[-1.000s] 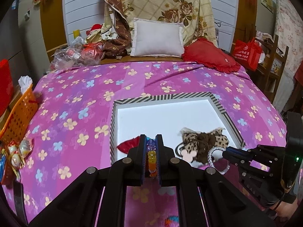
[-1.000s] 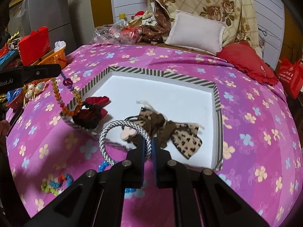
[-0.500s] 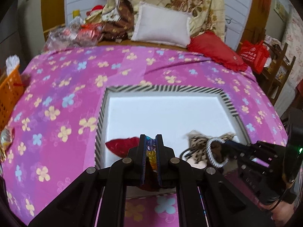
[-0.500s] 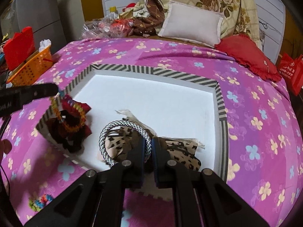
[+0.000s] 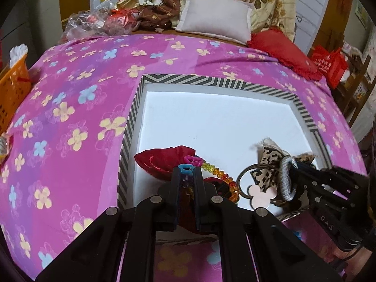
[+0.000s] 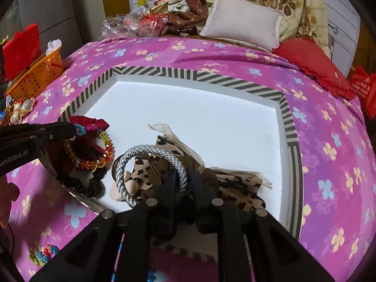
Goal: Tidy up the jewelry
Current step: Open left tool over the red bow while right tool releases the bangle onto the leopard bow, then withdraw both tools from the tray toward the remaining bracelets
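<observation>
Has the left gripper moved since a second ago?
Yes. The left gripper, holding the beaded bracelet, has crossed the striped tray rim from outside to over the tray.

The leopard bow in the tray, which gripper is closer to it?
Right. The right gripper is directly over the leopard bow, holding the silver-grey ring. The left gripper is off to the side, above the red scrunchie, holding the beaded bracelet.
</observation>
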A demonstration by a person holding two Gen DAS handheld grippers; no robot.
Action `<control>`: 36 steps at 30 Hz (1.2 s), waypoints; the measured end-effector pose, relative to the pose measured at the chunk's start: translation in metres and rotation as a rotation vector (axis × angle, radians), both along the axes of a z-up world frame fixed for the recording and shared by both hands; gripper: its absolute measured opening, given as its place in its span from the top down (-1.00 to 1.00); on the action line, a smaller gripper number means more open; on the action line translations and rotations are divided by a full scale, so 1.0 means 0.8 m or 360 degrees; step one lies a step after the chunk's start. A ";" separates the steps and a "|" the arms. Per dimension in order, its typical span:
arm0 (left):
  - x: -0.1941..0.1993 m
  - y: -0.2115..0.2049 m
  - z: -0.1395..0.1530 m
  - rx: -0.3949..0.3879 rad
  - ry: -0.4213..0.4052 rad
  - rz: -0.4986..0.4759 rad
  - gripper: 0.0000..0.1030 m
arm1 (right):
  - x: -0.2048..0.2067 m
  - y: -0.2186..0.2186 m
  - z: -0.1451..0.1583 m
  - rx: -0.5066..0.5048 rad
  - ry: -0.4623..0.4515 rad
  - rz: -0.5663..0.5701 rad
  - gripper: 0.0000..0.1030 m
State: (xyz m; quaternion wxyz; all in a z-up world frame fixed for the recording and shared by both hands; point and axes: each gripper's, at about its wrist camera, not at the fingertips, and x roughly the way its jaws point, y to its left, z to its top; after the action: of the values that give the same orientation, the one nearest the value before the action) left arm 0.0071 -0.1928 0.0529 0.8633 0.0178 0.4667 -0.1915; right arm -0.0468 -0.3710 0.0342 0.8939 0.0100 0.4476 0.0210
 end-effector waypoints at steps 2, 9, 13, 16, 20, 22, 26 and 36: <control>-0.001 0.004 0.002 -0.0031 0.0013 0.0012 1.00 | -0.005 -0.002 0.003 0.0020 -0.0012 -0.0011 0.66; -0.012 0.018 0.018 -0.0028 -0.0066 0.0088 0.72 | -0.035 -0.001 0.029 0.0050 -0.0109 -0.0041 0.05; -0.028 0.024 0.031 0.0002 -0.0141 0.0104 0.72 | -0.050 0.001 0.041 0.0072 -0.0147 -0.0047 0.01; -0.042 0.029 0.041 0.0004 -0.0188 0.0113 0.72 | -0.061 0.007 0.046 0.0092 -0.0162 -0.0044 -0.05; -0.065 0.036 0.054 0.0016 -0.0254 0.0135 0.72 | -0.081 0.021 0.053 0.0093 -0.0181 -0.0018 -0.09; -0.074 0.039 0.057 0.0020 -0.0269 0.0133 0.72 | -0.094 0.027 0.057 0.0094 -0.0191 -0.0011 -0.16; -0.100 0.043 0.059 0.0060 -0.0306 0.0126 0.72 | -0.115 0.032 0.061 0.0106 -0.0202 -0.0002 -0.21; -0.154 0.051 0.052 0.0100 -0.0327 0.0111 0.72 | -0.170 0.036 0.056 0.0117 -0.0184 -0.0017 -0.26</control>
State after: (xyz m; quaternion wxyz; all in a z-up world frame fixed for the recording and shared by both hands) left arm -0.1164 -0.1523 0.0947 0.9117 0.0482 0.3820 -0.1436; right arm -0.1829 -0.3418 0.0786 0.9174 0.0439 0.3942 0.0332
